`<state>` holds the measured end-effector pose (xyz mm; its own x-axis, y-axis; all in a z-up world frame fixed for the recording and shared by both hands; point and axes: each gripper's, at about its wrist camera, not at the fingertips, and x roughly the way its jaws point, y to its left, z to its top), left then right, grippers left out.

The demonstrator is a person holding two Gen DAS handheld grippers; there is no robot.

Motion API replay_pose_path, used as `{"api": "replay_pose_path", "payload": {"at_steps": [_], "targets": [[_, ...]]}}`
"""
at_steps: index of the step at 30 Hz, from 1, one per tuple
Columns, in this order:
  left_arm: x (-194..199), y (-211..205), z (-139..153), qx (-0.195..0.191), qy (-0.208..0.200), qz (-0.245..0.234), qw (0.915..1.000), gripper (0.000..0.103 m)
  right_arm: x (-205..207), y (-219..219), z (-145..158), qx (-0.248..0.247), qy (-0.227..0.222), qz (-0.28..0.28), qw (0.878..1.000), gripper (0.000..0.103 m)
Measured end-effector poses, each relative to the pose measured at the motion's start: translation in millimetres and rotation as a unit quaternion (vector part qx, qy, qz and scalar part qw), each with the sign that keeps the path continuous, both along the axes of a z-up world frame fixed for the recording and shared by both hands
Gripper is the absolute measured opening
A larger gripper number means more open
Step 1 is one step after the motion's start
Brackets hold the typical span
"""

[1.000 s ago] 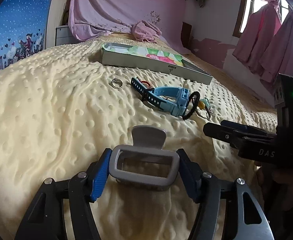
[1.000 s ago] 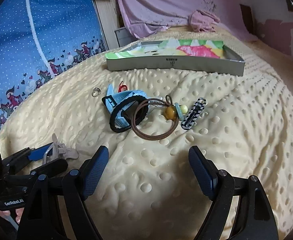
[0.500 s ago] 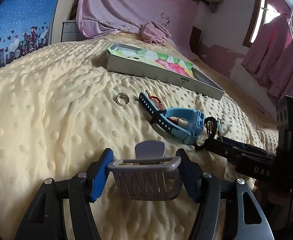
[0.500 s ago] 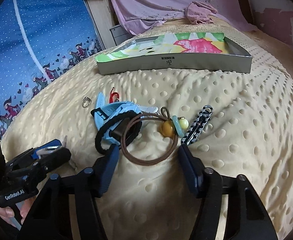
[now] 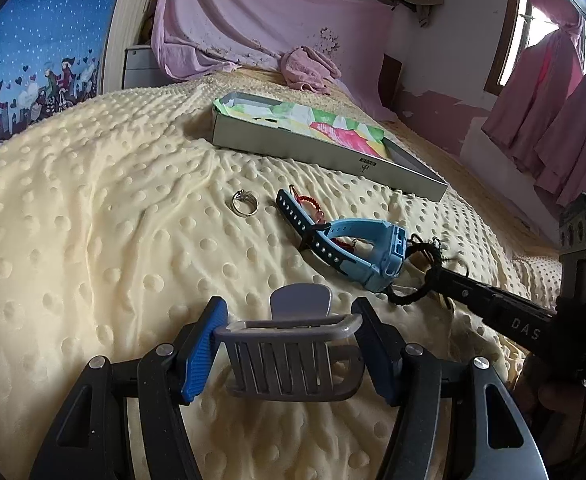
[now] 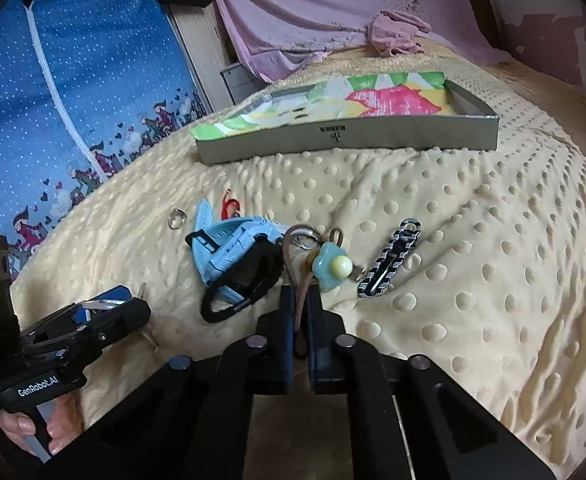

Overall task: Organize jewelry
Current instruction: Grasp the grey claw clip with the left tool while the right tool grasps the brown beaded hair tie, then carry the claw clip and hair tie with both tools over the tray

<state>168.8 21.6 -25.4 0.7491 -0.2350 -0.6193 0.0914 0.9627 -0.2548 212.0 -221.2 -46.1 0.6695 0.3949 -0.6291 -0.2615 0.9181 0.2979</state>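
Right gripper (image 6: 300, 308) jaws just closed, pinching the brown hair tie (image 6: 298, 276) beside the blue watch (image 6: 235, 254) on the bed (image 6: 473, 240); left gripper (image 5: 289, 346) clamps the grey claw clip (image 5: 289, 356), box (image 5: 325, 152) lying well behind.

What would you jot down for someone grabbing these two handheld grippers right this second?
Left gripper: shut on the grey claw hair clip, held over the bedspread.
Right gripper: jaws have just closed, pinching the brown hair tie with the blue flower bead.
Lying loose on the bedspread: ring, blue watch, black hair tie, red cord, striped clip.
The box holds no jewelry that I can see; everything is left to put away.
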Motion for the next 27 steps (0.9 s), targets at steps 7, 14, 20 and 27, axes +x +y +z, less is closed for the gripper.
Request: {"api": "replay_pose_path", "payload": {"at_steps": [7,14,20,27], "targets": [[-8,2,8,0.002,-0.026,0.004,0.9997,0.062,-15,-2,13,0.007,-0.05,0.008,0.999,0.005],[-8,3,21,-0.006,-0.047,0.008,0.9988,0.062,-24,-3,22,0.0,-0.079,0.006,0.997,0.004],[-4,2,28,-0.01,-0.057,0.008,0.9983,0.062,-29,-10,28,0.005,-0.095,-0.002,0.995,0.004],[21,-1,41,-0.028,-0.064,0.006,0.9975,0.062,-23,-15,39,0.006,-0.111,-0.004,0.994,0.004]]}}
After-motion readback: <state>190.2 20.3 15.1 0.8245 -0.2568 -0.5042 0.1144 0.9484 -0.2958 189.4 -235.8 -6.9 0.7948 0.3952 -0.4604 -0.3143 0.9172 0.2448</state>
